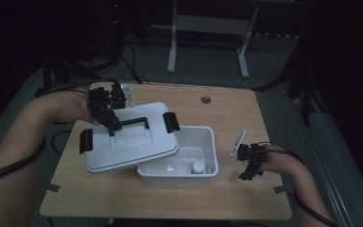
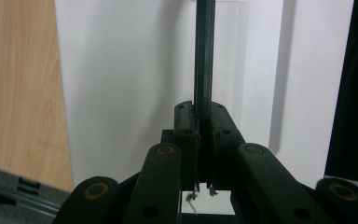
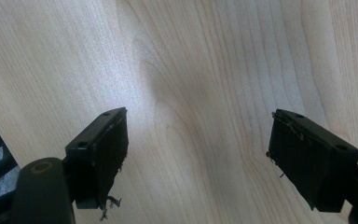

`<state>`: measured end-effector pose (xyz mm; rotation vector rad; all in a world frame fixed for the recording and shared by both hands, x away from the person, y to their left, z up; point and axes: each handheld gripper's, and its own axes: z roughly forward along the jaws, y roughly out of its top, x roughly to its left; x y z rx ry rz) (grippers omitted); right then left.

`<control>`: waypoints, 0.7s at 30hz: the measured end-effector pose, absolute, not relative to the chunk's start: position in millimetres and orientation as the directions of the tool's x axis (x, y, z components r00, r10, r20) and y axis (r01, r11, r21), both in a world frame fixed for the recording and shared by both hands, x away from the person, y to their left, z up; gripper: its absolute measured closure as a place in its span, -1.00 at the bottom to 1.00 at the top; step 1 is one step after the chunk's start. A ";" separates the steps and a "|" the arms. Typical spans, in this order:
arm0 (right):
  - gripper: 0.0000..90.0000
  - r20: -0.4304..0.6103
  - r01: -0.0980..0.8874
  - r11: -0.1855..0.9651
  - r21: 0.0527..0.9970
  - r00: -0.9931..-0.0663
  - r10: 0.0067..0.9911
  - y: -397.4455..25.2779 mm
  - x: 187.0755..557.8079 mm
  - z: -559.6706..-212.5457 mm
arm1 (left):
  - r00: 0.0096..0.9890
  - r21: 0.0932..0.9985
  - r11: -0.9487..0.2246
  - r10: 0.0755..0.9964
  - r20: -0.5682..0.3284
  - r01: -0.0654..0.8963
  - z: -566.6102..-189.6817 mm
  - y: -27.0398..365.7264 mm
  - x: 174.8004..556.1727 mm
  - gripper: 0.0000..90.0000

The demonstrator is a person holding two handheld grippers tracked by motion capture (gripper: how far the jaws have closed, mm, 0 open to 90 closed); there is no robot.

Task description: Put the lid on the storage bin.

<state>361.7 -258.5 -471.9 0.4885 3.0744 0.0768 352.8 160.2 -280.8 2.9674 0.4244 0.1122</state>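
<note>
The left gripper (image 1: 108,115) has its jaws clamped on the black handle (image 1: 131,123) of the white lid (image 1: 131,142); the left gripper view confirms the thin bar pinched between them. The lid is tilted and sits askew, overlapping the left part of the white box (image 1: 182,161) and overhanging the tabletop (image 1: 246,198) to the left; its two black latches (image 1: 171,121) hang free. The box is partly uncovered; a small white cylinder (image 1: 198,166) stands in its front right corner. The right gripper (image 1: 251,165) rests on the tabletop just right of the box, jaws wide apart and holding nothing.

Step in hand, by judgement: carrying the lid over the box, whether off or on cannot be told. Next move: keep the pinch firm and the lid level; if closing, square its edges to the rim before lowering; steady the box with the right gripper if it shifts.
</note>
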 end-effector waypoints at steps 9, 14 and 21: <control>-0.57 -0.022 0.307 0.950 0.060 -0.951 0.309 -260.6 360.8 -470.6 | 0.974 0.145 -0.967 0.219 0.053 0.210 -284.9 123.4 358.1 0.87; -0.57 -0.014 0.313 0.948 0.063 -0.949 0.315 -261.1 360.4 -471.5 | 0.980 0.150 -0.971 0.195 0.044 0.187 -290.3 106.5 361.9 0.87; -0.57 -0.013 0.312 0.948 0.064 -0.949 0.314 -261.7 360.2 -473.2 | 0.988 0.139 -0.980 0.148 0.050 0.140 -295.4 81.2 363.3 0.87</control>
